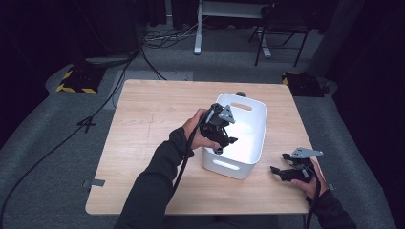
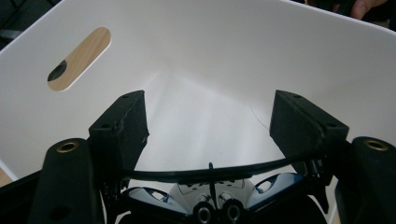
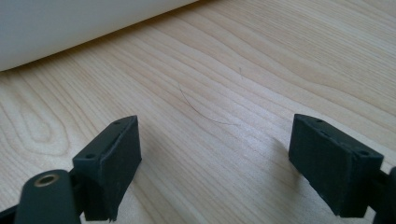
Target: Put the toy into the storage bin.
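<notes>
A white plastic bin [image 1: 255, 125] with slot handles stands on the right half of the wooden table [image 1: 148, 129]. My left gripper [image 1: 227, 142] hangs over the bin's near left rim, jaws open and pointing inside; in the left gripper view [image 2: 208, 119] nothing lies between its pads, and the bin's white inside [image 2: 224, 56] with one slot handle [image 2: 79, 58] lies ahead. My right gripper [image 1: 279, 164] rests low over the table to the right of the bin, open, with bare wood between its pads [image 3: 215, 149]. The bin's outer wall [image 3: 70, 23] is just beyond it.
A black chair [image 1: 279, 24] and a white desk frame [image 1: 200, 28] stand on the grey floor behind the table. Cables [image 1: 95, 114] run across the floor at the left. The table's left half is bare wood.
</notes>
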A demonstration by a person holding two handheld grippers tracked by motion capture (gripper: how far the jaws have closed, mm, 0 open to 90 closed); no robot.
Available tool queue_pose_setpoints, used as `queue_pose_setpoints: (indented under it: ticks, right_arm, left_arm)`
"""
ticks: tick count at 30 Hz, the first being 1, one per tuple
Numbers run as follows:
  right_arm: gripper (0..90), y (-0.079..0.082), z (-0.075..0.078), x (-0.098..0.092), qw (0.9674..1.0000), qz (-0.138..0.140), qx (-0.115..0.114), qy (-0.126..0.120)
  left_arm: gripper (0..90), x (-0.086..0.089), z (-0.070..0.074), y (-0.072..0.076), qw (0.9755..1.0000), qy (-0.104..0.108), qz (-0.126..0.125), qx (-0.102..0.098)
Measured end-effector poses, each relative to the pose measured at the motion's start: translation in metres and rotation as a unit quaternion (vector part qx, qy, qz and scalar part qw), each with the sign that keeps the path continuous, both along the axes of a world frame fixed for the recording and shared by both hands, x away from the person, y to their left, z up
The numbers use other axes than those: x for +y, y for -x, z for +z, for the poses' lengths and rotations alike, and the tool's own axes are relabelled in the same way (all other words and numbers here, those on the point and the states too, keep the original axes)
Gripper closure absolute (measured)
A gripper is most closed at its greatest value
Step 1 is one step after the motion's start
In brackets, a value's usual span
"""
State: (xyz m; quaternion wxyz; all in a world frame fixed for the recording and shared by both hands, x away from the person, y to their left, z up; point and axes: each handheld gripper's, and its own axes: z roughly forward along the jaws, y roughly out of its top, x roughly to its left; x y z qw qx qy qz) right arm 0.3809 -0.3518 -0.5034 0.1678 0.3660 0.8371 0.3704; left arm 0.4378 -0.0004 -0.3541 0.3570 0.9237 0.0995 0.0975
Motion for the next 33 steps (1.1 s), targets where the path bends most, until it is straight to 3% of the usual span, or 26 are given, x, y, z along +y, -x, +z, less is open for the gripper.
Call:
queue_pose_setpoints:
  ticks: [10, 17, 21, 24, 25, 26, 27, 29, 32, 33]
  right_arm:
    - [17.1, 0.000, 0.000, 0.000, 1.0000, -0.001, 0.001, -0.001]
    - [17.1, 0.000, 0.000, 0.000, 1.0000, 0.000, 0.001, 0.000]
    - [17.2, 0.000, 0.000, 0.000, 1.0000, 0.000, 0.001, -0.001]
    - [17.2, 0.000, 0.000, 0.000, 1.0000, 0.000, 0.002, -0.001]
    - [17.1, 0.000, 0.000, 0.000, 1.0000, 0.000, 0.001, -0.001]
    - [17.1, 0.000, 0.000, 0.000, 1.0000, 0.000, 0.001, -0.001]
    - [17.1, 0.000, 0.000, 0.000, 1.0000, 0.000, 0.001, -0.001]
    - [17.2, 0.000, 0.000, 0.000, 1.0000, 0.000, 0.002, -0.001]
    - [17.2, 0.000, 0.000, 0.000, 1.0000, 0.001, 0.000, -0.002]
    - [17.1, 0.001, 0.000, 0.000, 1.0000, 0.001, 0.001, -0.002]
  left_arm:
    - [28.4, -0.006, -0.002, -0.002, 0.9999, -0.010, 0.000, 0.009]
    - [28.4, -0.007, -0.005, -0.002, 0.9994, -0.031, 0.002, 0.017]
    - [28.3, -0.009, -0.004, -0.004, 0.9975, -0.067, 0.000, 0.024]
    - [28.3, -0.009, -0.005, -0.004, 0.9965, -0.079, 0.007, 0.028]
    - [33.4, -0.007, -0.003, -0.004, 0.9975, -0.066, 0.000, 0.027]
    - [50.1, -0.007, -0.003, -0.004, 0.9975, -0.066, 0.000, 0.027]
    - [50.1, -0.005, 0.000, -0.004, 0.9987, -0.042, -0.001, 0.030]
    - [48.3, -0.001, 0.008, -0.004, 0.9992, -0.027, 0.002, 0.029]
    - [52.0, -0.002, 0.010, -0.002, 0.9989, -0.038, -0.005, 0.027]
    - [51.9, -0.002, 0.009, -0.002, 0.9983, -0.051, -0.011, 0.028]
